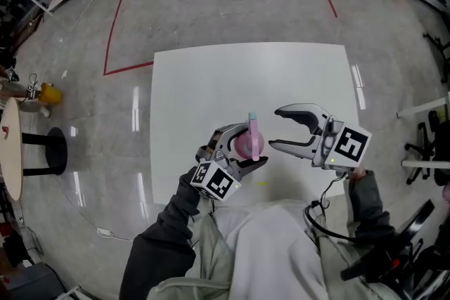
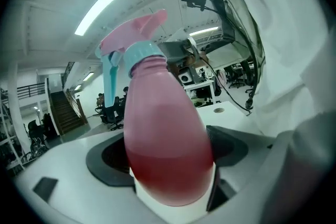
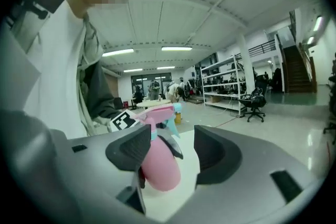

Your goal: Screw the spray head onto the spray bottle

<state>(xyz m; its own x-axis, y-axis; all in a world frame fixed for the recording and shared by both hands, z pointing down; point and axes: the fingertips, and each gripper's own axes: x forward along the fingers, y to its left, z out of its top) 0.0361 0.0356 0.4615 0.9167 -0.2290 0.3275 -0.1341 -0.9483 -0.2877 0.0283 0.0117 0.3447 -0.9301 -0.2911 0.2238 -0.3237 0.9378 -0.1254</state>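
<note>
The left gripper (image 1: 247,148) is clamped on the belly of the pink spray bottle (image 2: 168,134), holding it up over the white table (image 1: 211,81). The spray head (image 2: 137,34) already sits on the neck by its teal collar (image 2: 143,54) (how tight I cannot tell, as the threads are hidden). Just beside it the right gripper (image 1: 275,128) gapes wide and empty. I judge that tightening is in hand: next, close on the head and twist. In the right gripper view, one jaw covers part of the bottle.
</note>
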